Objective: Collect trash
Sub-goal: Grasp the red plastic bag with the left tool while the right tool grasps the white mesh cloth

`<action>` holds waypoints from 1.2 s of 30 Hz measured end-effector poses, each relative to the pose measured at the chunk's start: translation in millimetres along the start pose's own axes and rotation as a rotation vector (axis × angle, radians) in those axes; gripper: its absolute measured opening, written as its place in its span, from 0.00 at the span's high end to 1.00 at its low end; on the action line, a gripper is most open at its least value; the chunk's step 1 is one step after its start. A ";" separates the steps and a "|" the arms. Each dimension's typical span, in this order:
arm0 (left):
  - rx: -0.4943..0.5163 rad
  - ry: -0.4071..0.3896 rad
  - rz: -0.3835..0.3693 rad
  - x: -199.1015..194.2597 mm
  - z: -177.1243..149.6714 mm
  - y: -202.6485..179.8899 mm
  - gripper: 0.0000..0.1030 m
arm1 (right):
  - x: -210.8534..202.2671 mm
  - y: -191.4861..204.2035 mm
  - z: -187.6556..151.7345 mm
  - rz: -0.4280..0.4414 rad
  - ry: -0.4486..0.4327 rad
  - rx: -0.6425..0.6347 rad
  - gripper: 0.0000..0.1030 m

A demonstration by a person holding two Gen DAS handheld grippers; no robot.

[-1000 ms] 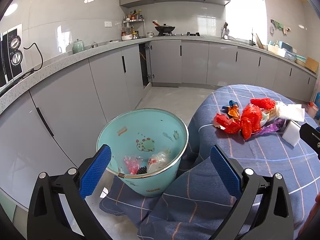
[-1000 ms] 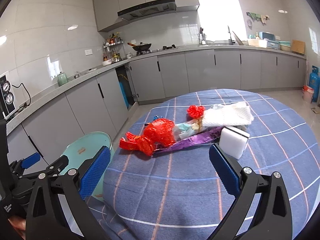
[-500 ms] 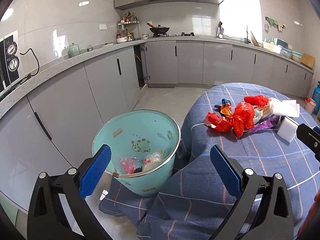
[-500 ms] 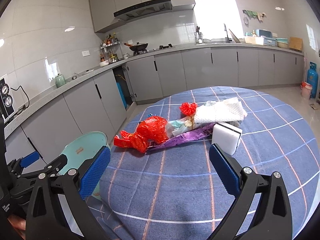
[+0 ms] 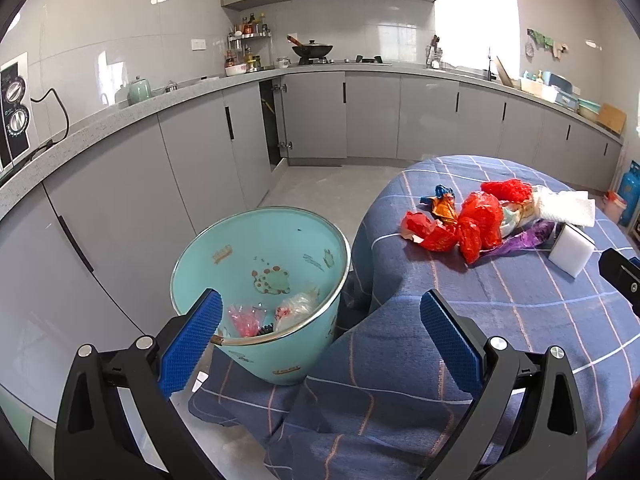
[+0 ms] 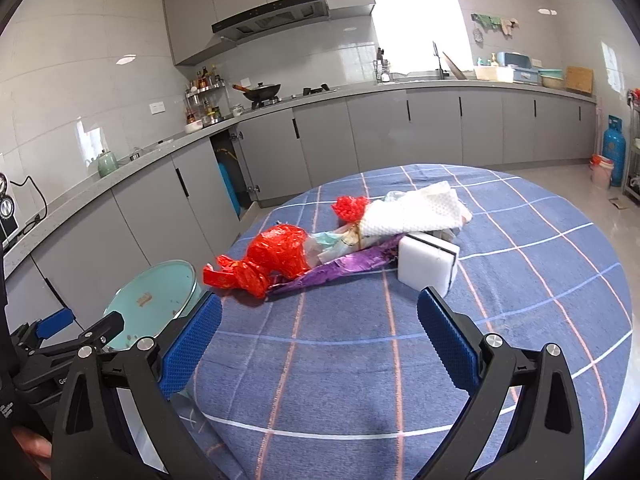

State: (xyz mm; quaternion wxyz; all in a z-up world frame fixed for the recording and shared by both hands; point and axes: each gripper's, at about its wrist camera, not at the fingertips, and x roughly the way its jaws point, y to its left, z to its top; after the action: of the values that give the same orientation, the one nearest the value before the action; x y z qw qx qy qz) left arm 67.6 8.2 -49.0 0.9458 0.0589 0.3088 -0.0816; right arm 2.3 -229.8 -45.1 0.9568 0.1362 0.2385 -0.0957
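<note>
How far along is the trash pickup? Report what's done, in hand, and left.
Done: a few wrappers already lie in the teal bin. In hand: nothing; the left gripper and right gripper are both open and empty. Left: the red wrappers, purple wrapper and white paper on the table.

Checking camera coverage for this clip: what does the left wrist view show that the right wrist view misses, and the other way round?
Only the left wrist view looks into the teal bin, showing wrappers already at its bottom, plus a blue-orange wrapper on the table. Only the right wrist view shows the whole tablecloth and the blue gas cylinder in full. Both show the red bag, white sponge, white towel, and an open, empty gripper: left gripper, right gripper.
</note>
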 end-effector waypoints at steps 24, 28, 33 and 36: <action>0.063 0.049 -0.102 18.3 -15.0 -34.9 0.12 | 13.7 -37.8 -12.4 -0.058 0.064 0.063 0.18; 0.077 0.054 -0.112 20.9 -15.6 -38.6 0.18 | 14.8 -43.1 -11.7 -0.067 0.062 0.069 0.18; 0.079 0.052 -0.120 28.9 -8.9 -42.2 0.18 | 18.3 -51.3 -8.2 -0.082 0.066 0.082 0.18; 0.061 0.053 -0.135 34.8 0.1 -41.6 0.26 | 20.2 -52.5 -3.8 -0.085 0.060 0.068 0.18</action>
State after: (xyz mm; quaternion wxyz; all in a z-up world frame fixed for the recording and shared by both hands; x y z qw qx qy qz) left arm 87.5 -36.6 -72.1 0.9274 0.0686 0.3342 -0.1531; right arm 5.2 -280.6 -69.3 0.9391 0.1613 0.2692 -0.1402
